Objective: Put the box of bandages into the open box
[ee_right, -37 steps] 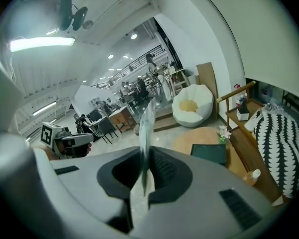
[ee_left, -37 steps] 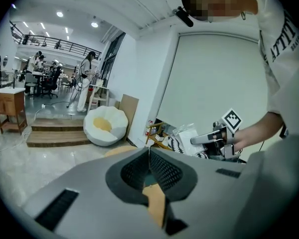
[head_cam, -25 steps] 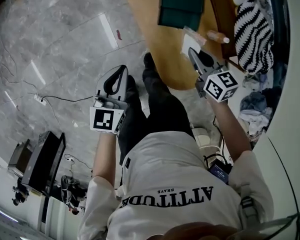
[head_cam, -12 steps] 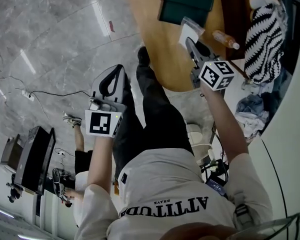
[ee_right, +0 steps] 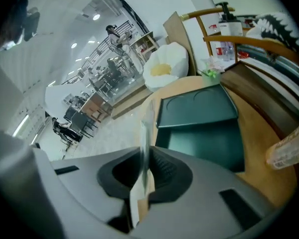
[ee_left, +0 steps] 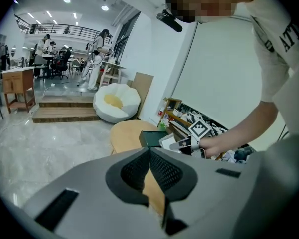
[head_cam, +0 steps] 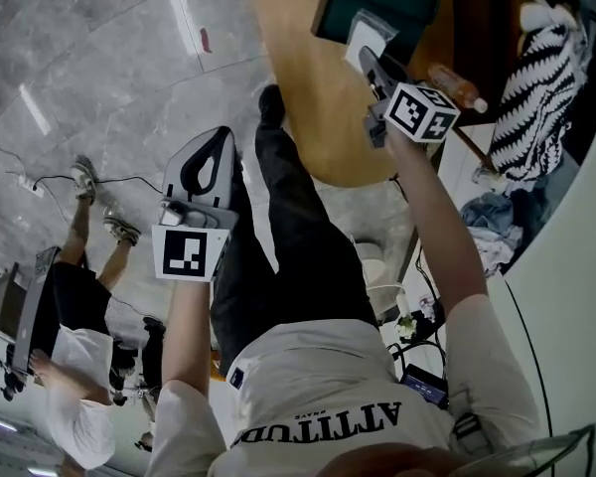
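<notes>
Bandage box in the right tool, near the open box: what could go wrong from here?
1. The right tool pinches the bandage box edge-on by a thin strip; it could twist or slip out.
2. The open box lies ahead, its lid folded back; an early release could land on the lid or the table.

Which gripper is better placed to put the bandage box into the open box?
Right. The right gripper grips the thin bandage box just in front of the open green box on the table. The left gripper is shut, empty, away from the table.
</notes>
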The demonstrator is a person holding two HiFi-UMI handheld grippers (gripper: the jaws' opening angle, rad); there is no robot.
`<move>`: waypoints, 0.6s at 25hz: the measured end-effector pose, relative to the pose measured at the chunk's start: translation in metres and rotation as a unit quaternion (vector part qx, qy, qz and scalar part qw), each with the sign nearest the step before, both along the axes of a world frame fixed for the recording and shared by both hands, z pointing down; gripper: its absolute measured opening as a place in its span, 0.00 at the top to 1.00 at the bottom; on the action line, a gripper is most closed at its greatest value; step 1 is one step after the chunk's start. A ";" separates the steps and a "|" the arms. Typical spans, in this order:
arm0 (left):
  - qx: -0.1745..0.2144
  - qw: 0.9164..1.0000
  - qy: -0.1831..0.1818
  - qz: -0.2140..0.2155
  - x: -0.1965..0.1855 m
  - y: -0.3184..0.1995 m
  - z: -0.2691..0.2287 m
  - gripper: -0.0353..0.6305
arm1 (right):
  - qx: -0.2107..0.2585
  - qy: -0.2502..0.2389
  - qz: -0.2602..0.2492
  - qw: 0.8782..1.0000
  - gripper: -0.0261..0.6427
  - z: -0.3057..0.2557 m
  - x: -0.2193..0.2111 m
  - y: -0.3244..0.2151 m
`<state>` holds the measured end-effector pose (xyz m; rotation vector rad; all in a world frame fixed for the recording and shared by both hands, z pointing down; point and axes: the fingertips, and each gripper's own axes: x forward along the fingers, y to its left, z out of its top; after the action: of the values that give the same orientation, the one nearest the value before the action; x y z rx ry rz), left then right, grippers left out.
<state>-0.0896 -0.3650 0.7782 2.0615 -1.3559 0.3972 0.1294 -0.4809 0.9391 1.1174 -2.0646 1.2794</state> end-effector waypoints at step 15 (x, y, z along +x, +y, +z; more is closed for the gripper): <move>-0.030 0.999 0.009 -0.016 0.002 0.015 0.041 0.91 | -0.123 -0.023 0.114 0.986 0.89 0.105 0.000 -0.034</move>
<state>-0.0880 -0.3503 0.8189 1.9875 -1.3499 0.3999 0.1291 -0.5150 1.0442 1.2442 -1.7858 1.6332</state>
